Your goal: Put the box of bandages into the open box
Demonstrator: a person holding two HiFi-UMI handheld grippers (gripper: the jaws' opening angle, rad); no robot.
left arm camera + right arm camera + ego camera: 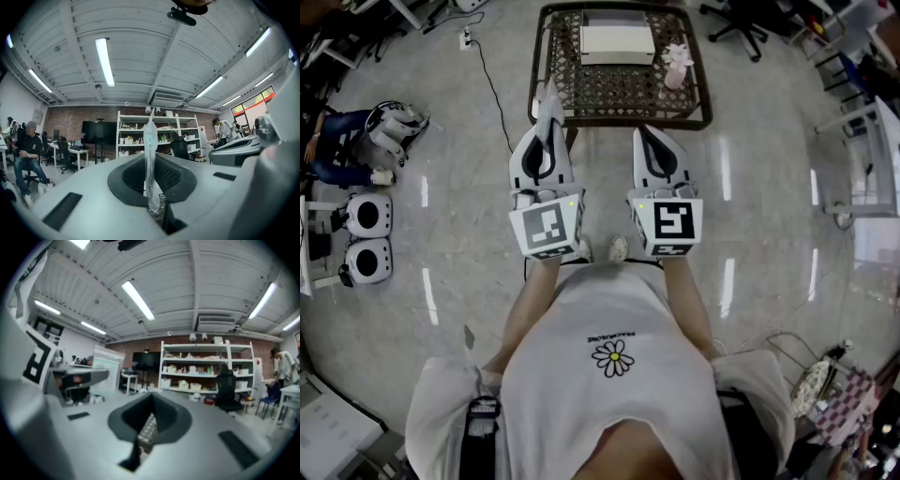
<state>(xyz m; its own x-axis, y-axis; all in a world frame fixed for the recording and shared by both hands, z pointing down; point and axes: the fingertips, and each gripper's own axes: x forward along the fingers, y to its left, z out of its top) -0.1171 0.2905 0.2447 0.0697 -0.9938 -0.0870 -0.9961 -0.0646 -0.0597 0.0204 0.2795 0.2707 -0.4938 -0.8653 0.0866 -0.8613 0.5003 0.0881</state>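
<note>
Left tool (547,127) is pinching and carrying a thin pack (150,150), likely the bandages; right tool (645,133) pressed together, empty; next, reaching over the box (617,42) on the counter (619,91)

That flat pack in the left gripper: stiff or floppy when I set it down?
Probably fairly stiff: the flat pack stands straight up from the shut left gripper without drooping. Seen edge-on it is very thin, so likely light and apt to tip over.
</note>
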